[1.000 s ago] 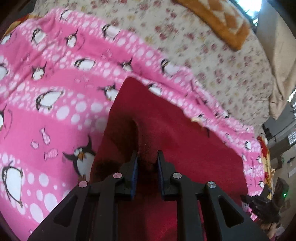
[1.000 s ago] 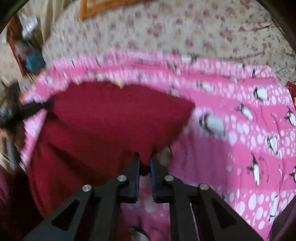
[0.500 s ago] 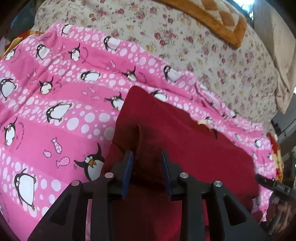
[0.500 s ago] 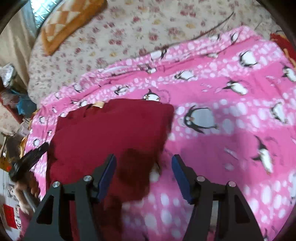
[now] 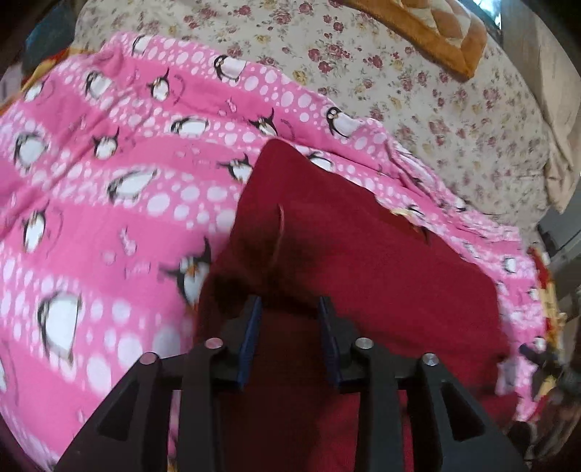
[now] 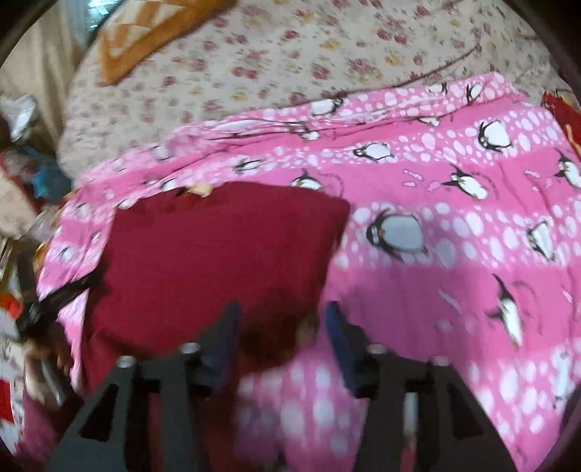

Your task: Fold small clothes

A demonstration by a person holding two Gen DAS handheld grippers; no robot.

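A dark red garment [image 5: 363,261] lies folded on a pink penguin-print blanket [image 5: 109,218]. My left gripper [image 5: 289,312] hovers over the garment's near left part. Its jaws are opening, and a raised crease of red cloth runs away from the gap without being pinched. In the right wrist view the same red garment [image 6: 218,254] shows as a flat rectangle on the blanket [image 6: 454,290]. My right gripper [image 6: 281,316] stands above its near right corner. Those jaws are opening wide, and nothing is pressed between the blurred fingers.
The blanket is spread over a floral bedsheet [image 5: 435,90], which also shows in the right wrist view [image 6: 290,54]. An orange patterned cushion [image 5: 435,32] lies at the far side. Clutter fills the floor beyond the bed's edge [image 6: 21,174].
Both grippers were shut on the red cloth and have spread their jaws, letting it go. Both have drawn up and back a little, and the garment rests folded on the blanket.
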